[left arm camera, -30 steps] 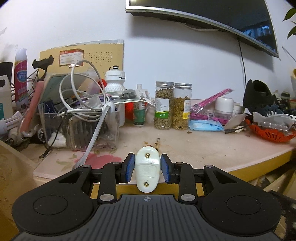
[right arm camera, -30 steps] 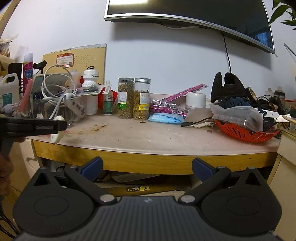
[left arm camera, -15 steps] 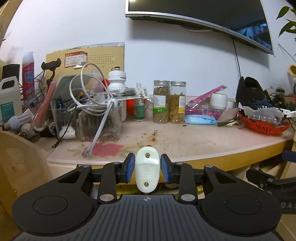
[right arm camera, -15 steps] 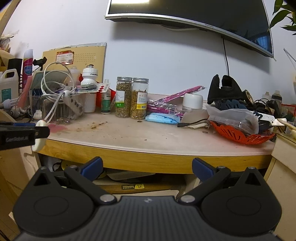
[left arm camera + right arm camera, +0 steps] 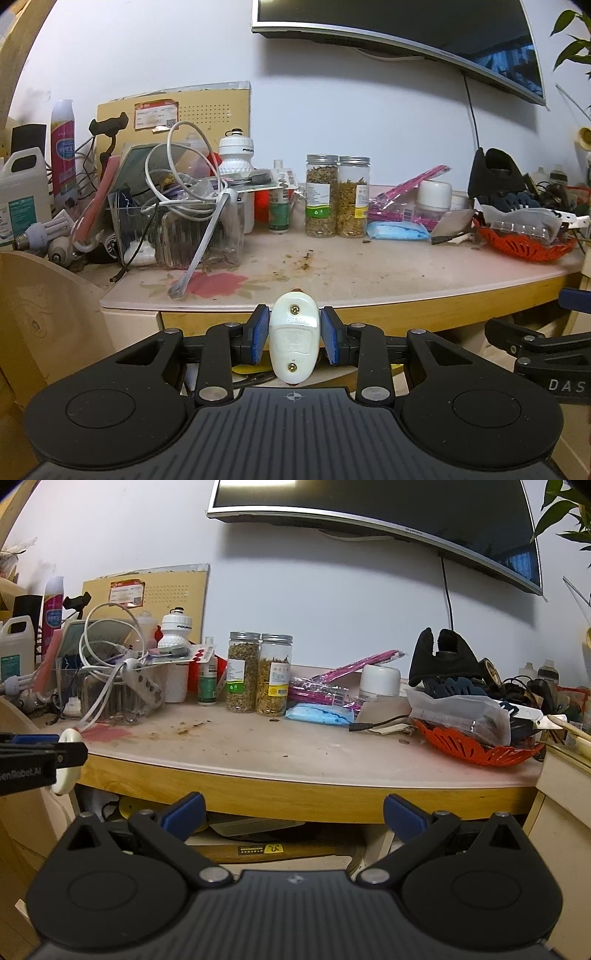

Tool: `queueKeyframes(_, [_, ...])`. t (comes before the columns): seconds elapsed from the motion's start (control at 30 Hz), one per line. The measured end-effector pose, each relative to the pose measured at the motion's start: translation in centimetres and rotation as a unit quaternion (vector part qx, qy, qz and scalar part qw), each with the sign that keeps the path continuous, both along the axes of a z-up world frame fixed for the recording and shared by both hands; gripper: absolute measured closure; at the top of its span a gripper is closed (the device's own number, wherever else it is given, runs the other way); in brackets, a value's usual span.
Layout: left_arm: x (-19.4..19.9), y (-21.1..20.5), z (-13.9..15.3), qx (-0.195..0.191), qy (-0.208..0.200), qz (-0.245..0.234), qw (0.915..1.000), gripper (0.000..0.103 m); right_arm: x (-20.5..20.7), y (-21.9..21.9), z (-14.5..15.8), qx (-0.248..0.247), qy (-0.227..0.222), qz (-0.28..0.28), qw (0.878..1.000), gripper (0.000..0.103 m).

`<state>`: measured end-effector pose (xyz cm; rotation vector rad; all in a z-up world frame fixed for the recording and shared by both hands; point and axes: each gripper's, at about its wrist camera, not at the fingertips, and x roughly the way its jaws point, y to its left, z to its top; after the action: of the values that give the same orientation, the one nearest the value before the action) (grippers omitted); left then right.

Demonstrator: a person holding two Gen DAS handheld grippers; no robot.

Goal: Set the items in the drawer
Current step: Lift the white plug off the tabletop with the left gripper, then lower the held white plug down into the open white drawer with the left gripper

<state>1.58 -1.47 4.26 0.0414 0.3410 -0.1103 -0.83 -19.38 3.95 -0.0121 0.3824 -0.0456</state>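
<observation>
Between the blue pads (image 5: 258, 338) of the left gripper (image 5: 294, 339) a white plug-like fitting (image 5: 293, 341) with two brass screws was clamped, held upright in the air just in front of the desk edge (image 5: 406, 310) and slightly below the desktop. From the right wrist view the same fitting (image 5: 68, 760) was seen at the far left, level with the desk edge. The right gripper (image 5: 293, 814) was spread wide with nothing between its fingers, pointed at the space under the desk. No drawer could be identified with certainty. Two herb jars (image 5: 336, 195) were noted standing side by side on the cluttered desktop, beside a clear bin of cables (image 5: 177, 225).
</observation>
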Motion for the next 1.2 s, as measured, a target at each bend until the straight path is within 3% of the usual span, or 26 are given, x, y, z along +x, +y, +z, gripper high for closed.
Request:
queueKeyframes(0.5, [1.1, -0.1, -2.1, 0.013, 0.048, 0.003, 0.9988, 0.073, 0.9, 0.6, -1.5, -0.002, 0.042, 0.003, 0.999, 0.000])
queueKeyframes(0.7, [2.0, 0.1, -4.9, 0.023, 0.103, 0.011, 0.9944, 0.073, 2.4, 0.7, -4.2, 0.025, 0.131, 0.006, 0.991, 0.000])
queueKeyframes(0.97, [2.9, 0.3, -8.5, 0.030, 0.177, 0.011, 0.9836, 0.073, 3.7, -0.2, -8.8, 0.033, 0.235, 0.019, 0.971, 0.000])
queueKeyframes(1.2, [3.2, 0.4, -9.9, 0.035, 0.205, 0.004, 0.9782, 0.073, 3.9, -0.1, -10.3, 0.029, 0.263, 0.014, 0.964, 0.000])
